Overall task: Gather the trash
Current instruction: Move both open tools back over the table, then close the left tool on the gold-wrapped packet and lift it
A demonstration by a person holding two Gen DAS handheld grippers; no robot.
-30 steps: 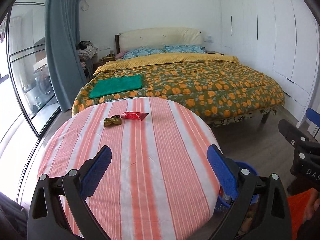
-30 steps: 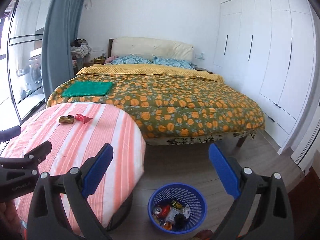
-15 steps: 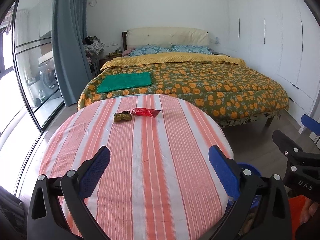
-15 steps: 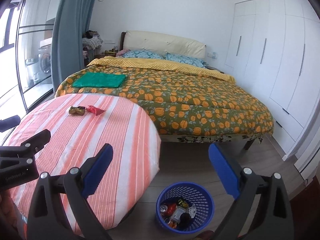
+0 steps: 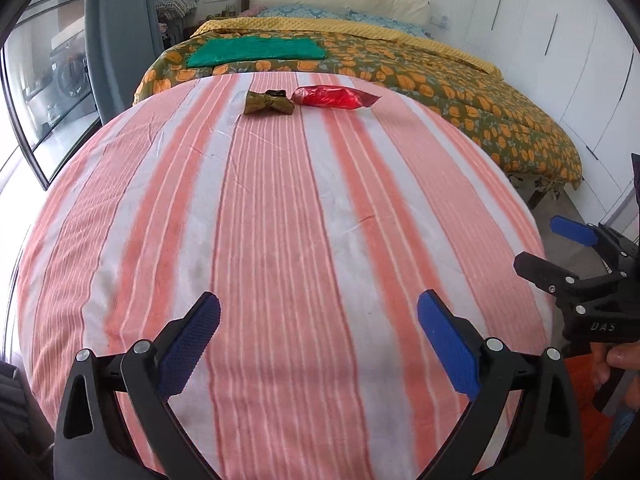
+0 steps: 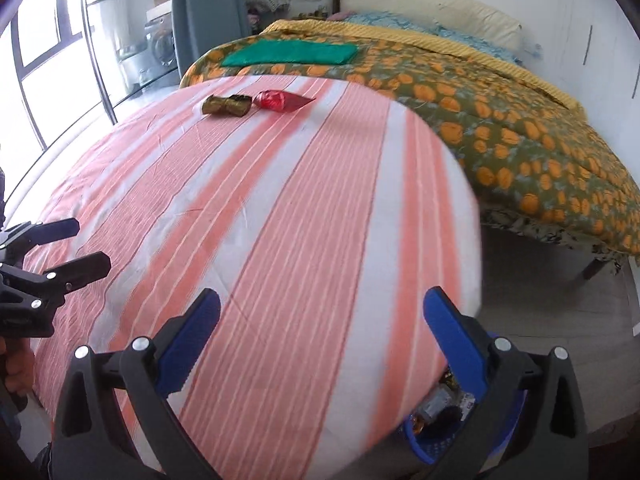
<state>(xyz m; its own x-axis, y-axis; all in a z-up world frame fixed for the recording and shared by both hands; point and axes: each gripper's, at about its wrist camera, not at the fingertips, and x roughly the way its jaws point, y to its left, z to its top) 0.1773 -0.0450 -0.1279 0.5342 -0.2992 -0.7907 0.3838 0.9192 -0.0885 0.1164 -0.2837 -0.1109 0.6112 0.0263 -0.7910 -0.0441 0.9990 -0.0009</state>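
Two pieces of trash lie side by side at the far end of the round striped table (image 5: 280,240) (image 6: 280,208): a crumpled olive-gold wrapper (image 5: 269,102) (image 6: 228,105) and a red wrapper (image 5: 334,97) (image 6: 280,100) to its right. My left gripper (image 5: 318,312) hovers open over the table's near part, nothing between its blue pads. My right gripper (image 6: 322,308) is over the table's near right edge; its jaws are opening, with nothing between them. It also shows at the right edge of the left wrist view (image 5: 556,246). Both wrappers are far ahead of both grippers.
A blue basket (image 6: 424,444) with trash in it stands on the floor under the table's right edge, mostly hidden by my right finger. A bed (image 5: 460,92) with an orange-patterned quilt and a green folded cloth (image 5: 256,52) lies behind the table. Glass doors stand at left, wardrobes at right.
Both grippers have dropped and tilted down toward the table and moved forward over it. The wrappers now look larger and nearer; the basket has slid under the right gripper.
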